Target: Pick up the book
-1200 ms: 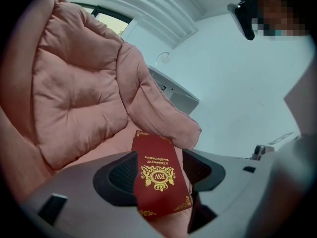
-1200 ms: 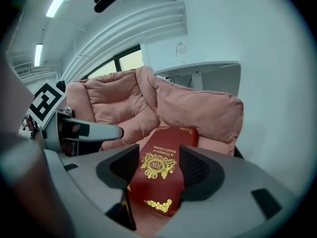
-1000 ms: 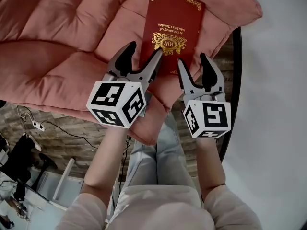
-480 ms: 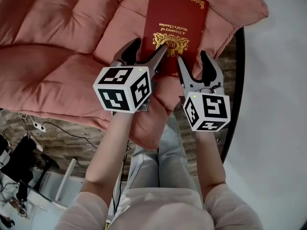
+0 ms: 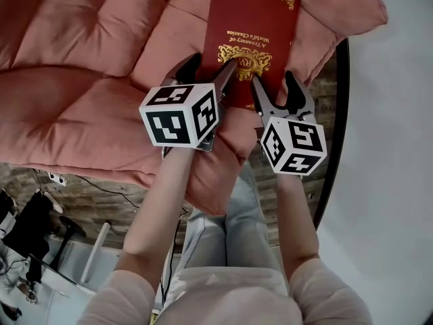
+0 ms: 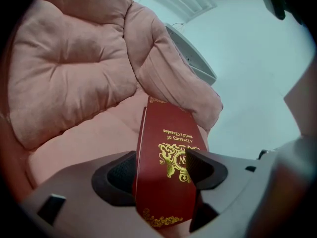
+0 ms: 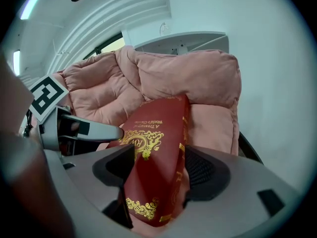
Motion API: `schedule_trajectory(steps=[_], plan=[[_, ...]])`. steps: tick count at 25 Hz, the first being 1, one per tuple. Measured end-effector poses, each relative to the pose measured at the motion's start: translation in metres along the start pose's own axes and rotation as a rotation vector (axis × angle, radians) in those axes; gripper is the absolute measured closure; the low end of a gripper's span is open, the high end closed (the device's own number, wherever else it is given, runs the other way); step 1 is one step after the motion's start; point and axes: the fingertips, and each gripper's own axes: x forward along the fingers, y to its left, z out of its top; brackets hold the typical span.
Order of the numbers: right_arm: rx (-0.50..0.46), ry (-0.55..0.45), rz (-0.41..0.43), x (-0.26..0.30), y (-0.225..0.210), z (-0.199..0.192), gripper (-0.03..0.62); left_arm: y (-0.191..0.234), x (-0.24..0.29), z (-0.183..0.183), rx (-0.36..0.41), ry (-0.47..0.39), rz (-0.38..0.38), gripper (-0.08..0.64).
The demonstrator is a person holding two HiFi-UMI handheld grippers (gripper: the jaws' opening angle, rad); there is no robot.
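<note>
The book (image 5: 252, 39), red with gold print, lies cover up on a pink cushion (image 5: 88, 59), its title end toward the person. The left gripper (image 5: 210, 65) is at the book's near left corner. Its jaws are spread: one lies over the cover by the gold emblem, the other beside the page edge, against the cushion. The right gripper (image 5: 274, 81) is at the book's near right corner. Its jaws are also spread and straddle the spine, one over the cover and one outside it. Neither pair clearly presses the book. The inner jaws of the two grippers are near each other over the book's near end, not touching.

Puffy folds of cushion rise to the left of the book and beyond its far end, and a fold lies along its right side. Nothing covers the book's far half. A dark curved rim (image 5: 336, 114) runs just right of the book, at the cushion's edge. The person's bare forearms and jeans (image 5: 230, 215) are below the book in the head view.

Right of the rim, the floor (image 5: 392, 181) is pale and plain. Below the cushion, left of the book, is a strip of wood planks (image 5: 101, 181) with a thin cable (image 5: 84, 181) across it. Past that is dark clutter too small to identify.
</note>
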Motion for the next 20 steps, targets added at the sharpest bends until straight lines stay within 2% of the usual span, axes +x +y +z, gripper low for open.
schedule_trajectory(steps=[4, 9, 16, 20], plan=[[0.028, 0.038, 0.005, 0.006, -0.002, -0.01, 0.265, 0.002, 0.007, -0.004, -0.02, 0.019, -0.009, 0.249], [0.08, 0.064, 0.035, 0.013, -0.003, -0.016, 0.259, 0.004, 0.017, -0.016, 0.013, 0.061, 0.0, 0.249], [0.116, 0.112, 0.049, 0.022, -0.005, -0.023, 0.256, 0.007, 0.026, -0.023, -0.051, 0.082, -0.027, 0.249], [0.122, 0.114, 0.044, 0.024, -0.005, -0.023, 0.256, 0.006, 0.027, -0.023, -0.027, 0.076, -0.022, 0.249]])
